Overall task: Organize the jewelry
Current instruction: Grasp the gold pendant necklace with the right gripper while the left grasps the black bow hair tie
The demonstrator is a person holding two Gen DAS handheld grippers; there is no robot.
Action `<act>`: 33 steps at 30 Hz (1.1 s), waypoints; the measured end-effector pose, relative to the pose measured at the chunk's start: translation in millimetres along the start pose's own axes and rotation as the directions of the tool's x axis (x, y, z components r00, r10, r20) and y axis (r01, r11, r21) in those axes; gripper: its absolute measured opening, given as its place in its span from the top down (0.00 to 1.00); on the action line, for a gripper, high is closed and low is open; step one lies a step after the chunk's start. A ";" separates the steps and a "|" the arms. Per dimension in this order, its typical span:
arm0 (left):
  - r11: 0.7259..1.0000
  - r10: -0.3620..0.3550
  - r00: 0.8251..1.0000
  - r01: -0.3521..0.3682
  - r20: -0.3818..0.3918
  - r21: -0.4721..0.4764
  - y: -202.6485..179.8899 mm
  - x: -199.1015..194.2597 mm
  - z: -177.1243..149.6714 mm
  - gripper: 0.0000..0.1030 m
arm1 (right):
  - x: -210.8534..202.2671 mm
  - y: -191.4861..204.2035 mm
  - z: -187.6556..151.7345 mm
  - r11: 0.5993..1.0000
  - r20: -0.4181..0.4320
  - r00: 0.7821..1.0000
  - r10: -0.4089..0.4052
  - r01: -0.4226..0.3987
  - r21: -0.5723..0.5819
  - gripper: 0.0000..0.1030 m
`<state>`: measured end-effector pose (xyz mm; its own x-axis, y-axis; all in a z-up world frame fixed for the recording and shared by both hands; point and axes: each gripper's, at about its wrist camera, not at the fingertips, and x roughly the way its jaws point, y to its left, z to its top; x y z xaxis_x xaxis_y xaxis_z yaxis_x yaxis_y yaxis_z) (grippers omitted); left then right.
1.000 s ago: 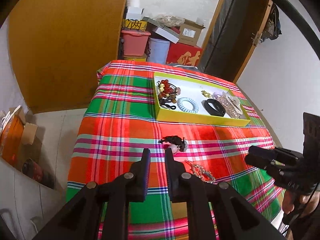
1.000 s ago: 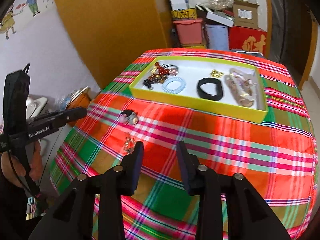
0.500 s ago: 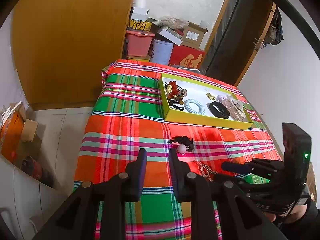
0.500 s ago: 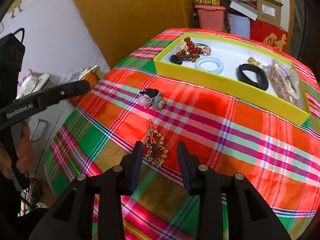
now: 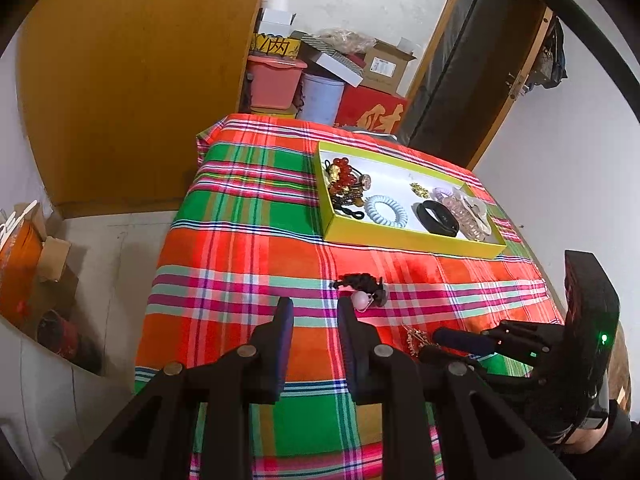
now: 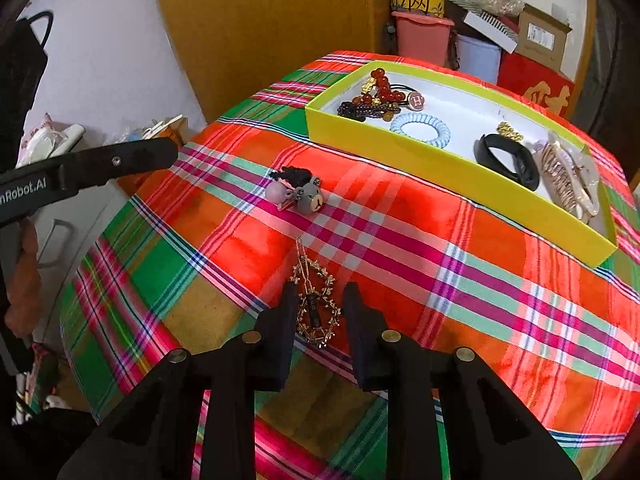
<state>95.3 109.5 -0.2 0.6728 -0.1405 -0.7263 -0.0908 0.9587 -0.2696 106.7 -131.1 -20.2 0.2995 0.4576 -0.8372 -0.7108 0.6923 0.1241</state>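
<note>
A gold leafy hair clip (image 6: pixel 311 268) lies on the plaid cloth, and my right gripper (image 6: pixel 321 292) straddles it with jaws closing, pads just beside its edges. In the left wrist view the same clip (image 5: pixel 414 338) peeks out beside the right gripper (image 5: pixel 438 346). A bear hair tie (image 6: pixel 304 194) with a pink ball lies farther up the cloth, also just ahead of my left gripper (image 5: pixel 315 304). That gripper hovers slightly open with nothing between its fingers. The yellow box (image 6: pixel 440 168) behind holds a red bead bracelet, a blue spiral tie, a black band and claw clips.
The plaid-covered table (image 5: pixel 240 240) drops off at its left and near edges. Cardboard boxes, a pink bin (image 5: pixel 276 84) and a red box stand beyond the far end by a wooden door. An orange bag and clutter sit on the floor at the left.
My right gripper came down and forward until the gold clip sits between its fingers, and its jaws narrowed. The left gripper stayed almost in place and its jaws opened slightly.
</note>
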 end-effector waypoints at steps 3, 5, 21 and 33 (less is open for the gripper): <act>1.000 -0.009 1.000 0.009 -0.006 0.003 -3.8 3.4 0.8 0.78 | -3.5 -1.7 -3.5 1.000 0.004 1.000 -0.010 0.010 -0.002 0.77; 1.000 -0.015 1.000 0.016 -0.011 0.008 -7.6 7.2 1.8 0.78 | -6.1 -5.8 -5.7 1.000 0.006 1.000 -0.010 0.010 0.011 0.77; 0.995 -0.075 0.996 0.078 -0.055 0.055 -37.4 54.4 7.8 0.51 | -28.3 -54.2 -14.4 0.990 0.040 0.998 -0.049 0.043 0.137 0.77; 0.991 -0.008 0.996 0.020 -0.089 0.130 -59.7 90.0 4.7 0.50 | -35.2 -72.0 -17.2 0.985 0.052 0.997 -0.063 0.054 0.166 0.77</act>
<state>164.8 40.8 -46.4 0.6059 -0.1697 -0.7773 0.0189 0.9798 -0.1992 136.4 -206.6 -8.8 0.3769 0.4414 -0.8143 -0.5784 0.7988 0.1654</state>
